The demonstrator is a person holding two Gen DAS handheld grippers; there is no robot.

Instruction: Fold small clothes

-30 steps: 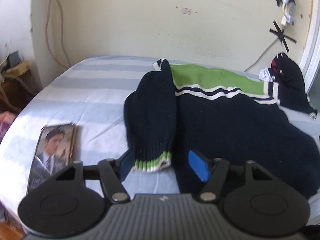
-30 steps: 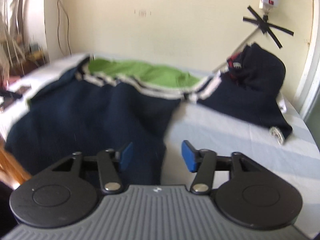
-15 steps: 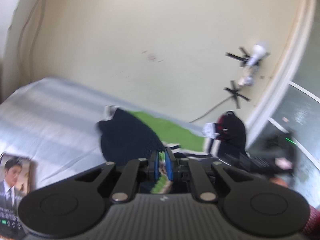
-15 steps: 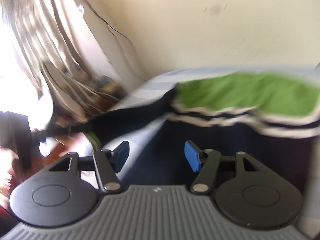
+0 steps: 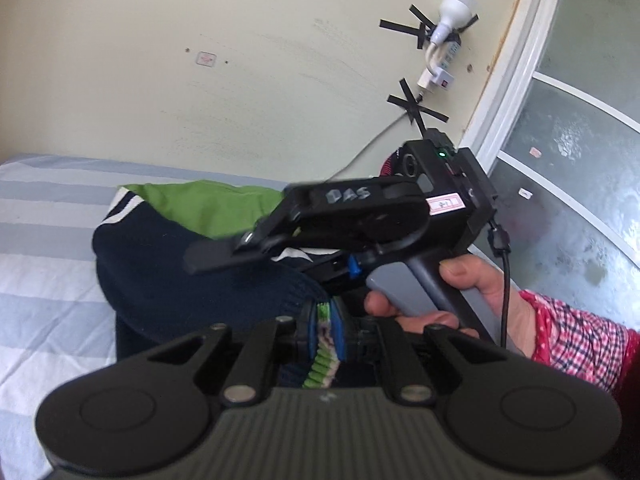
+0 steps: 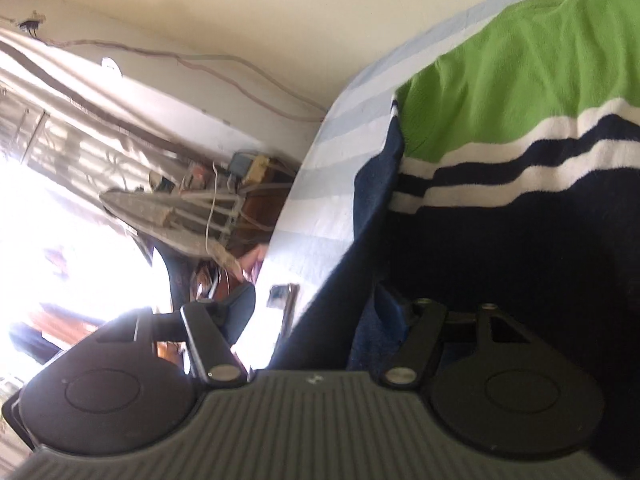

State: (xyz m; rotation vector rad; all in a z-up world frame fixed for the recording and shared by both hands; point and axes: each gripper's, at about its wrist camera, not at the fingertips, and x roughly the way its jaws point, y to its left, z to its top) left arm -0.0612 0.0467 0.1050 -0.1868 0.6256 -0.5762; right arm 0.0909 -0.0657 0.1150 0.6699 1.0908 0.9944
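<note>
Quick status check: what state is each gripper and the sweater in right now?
Left hand-held gripper: shut on the cuff.
Cuff: green-striped, pinched, lifted off the bed.
Right hand-held gripper: open, rolled sideways, a navy fold between its jaws, not pinched.
Sweater: partly folded, body on the bed.

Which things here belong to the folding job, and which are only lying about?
Belong to the job:
- sweater, navy with green and white stripes
- its cuff, pinched in the left gripper
- right gripper, open
- bed, the folding surface

Only lying about:
- dark garment by the wall, mostly hidden
- bulb and power strip taped to the wall
- clutter beside the bed
</note>
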